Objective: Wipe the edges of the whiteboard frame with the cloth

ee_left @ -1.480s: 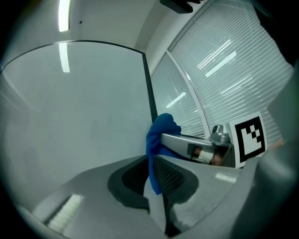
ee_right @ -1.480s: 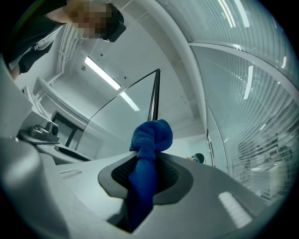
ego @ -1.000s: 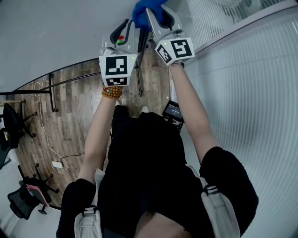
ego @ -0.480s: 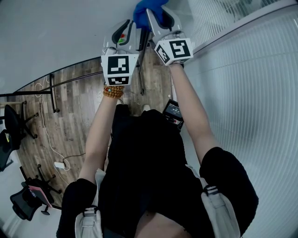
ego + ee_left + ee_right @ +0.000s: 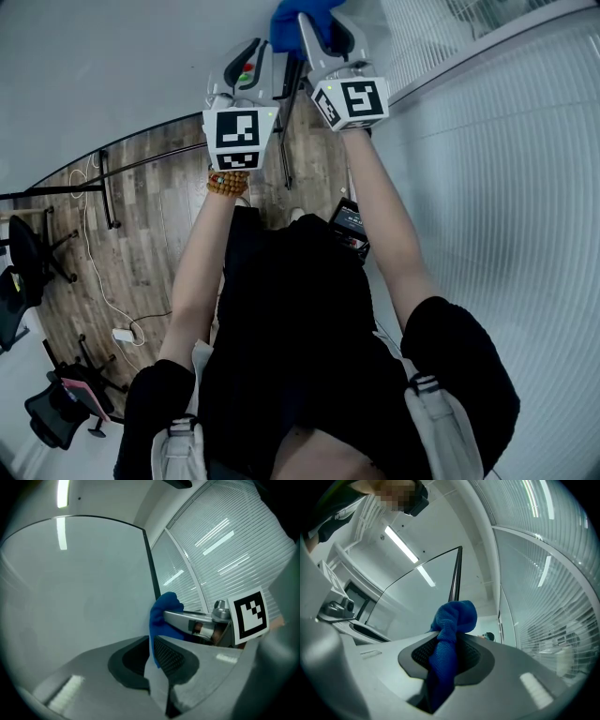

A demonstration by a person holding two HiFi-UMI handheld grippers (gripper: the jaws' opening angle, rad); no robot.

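the right gripper clamps the blue cloth, its bunched end seemingly against the dark whiteboard frame edge running upright straight ahead, while the left gripper, jaws together and empty, hangs just beside.

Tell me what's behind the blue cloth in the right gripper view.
The dark whiteboard frame runs upward behind the cloth; its lower stretch is covered by the cloth.
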